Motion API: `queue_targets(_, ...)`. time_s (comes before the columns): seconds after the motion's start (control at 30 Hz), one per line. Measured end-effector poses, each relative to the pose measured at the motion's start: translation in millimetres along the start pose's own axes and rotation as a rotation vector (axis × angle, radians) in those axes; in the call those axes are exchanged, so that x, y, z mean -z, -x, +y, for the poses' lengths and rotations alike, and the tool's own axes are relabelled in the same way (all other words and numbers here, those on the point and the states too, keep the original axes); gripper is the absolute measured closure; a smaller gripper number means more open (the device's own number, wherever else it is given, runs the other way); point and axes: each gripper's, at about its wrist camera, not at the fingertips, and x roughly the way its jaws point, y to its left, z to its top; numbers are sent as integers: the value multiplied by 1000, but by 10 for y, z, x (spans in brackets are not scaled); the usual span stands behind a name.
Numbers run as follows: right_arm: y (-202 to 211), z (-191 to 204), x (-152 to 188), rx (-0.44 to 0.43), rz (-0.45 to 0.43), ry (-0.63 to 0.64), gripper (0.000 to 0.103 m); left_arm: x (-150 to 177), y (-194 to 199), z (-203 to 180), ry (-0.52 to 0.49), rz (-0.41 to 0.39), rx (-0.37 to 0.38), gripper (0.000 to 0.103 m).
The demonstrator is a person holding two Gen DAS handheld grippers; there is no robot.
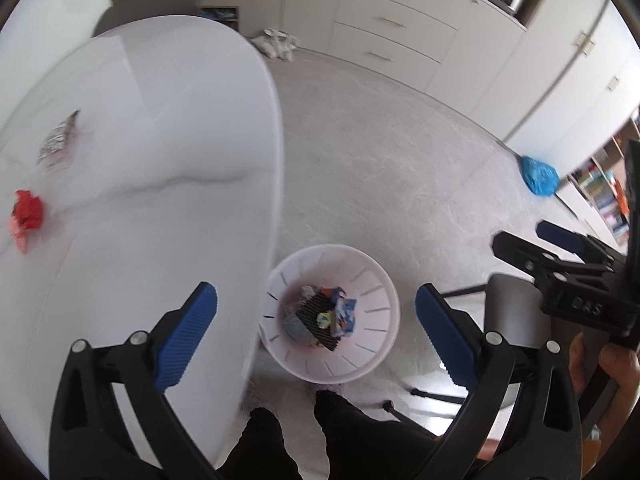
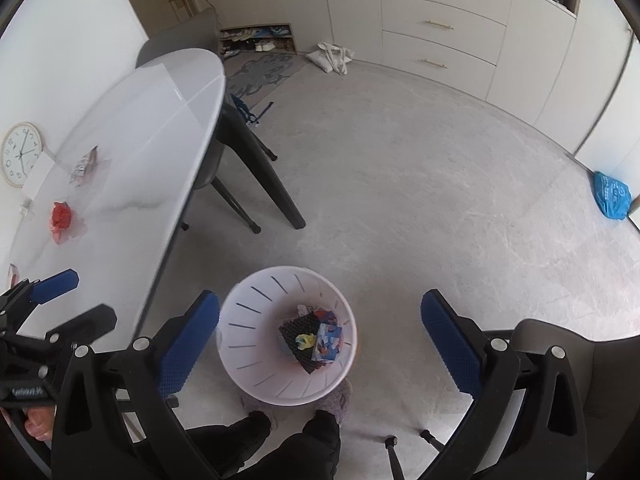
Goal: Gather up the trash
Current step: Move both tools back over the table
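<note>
With both jaws spread and nothing held, left hand-held gripper (image 1: 316, 318) and right hand-held gripper (image 2: 320, 322) are poised over the bin (image 2: 256, 380); the red wrapper (image 2: 61, 216) on the bench (image 2: 160, 120) is judged next, reach required.

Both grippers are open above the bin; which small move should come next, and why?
Probably swing the left gripper toward the red crumpled wrapper on the white table. Both grippers are empty, the bin already holds trash, and that side is nearer.
</note>
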Motion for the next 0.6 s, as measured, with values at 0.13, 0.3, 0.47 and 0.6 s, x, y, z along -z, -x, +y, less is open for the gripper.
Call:
queue_targets(0.13,97,336,-136,-48,-32,50,3,-52,198,501,103,-61,-98,8)
queue_targets(0.3,87,958,-365,-118,-63,159,3,-74,435,1255,250,-121,-208,8)
queue_targets(0.47,-24,1643,-546,-200,-65,254,3,5,610,1978,370,-159,-299,8)
queue_targets(0.6,-149,2200,-659,-259,-52,338,3,100,673,2403,411,-170,-347,8)
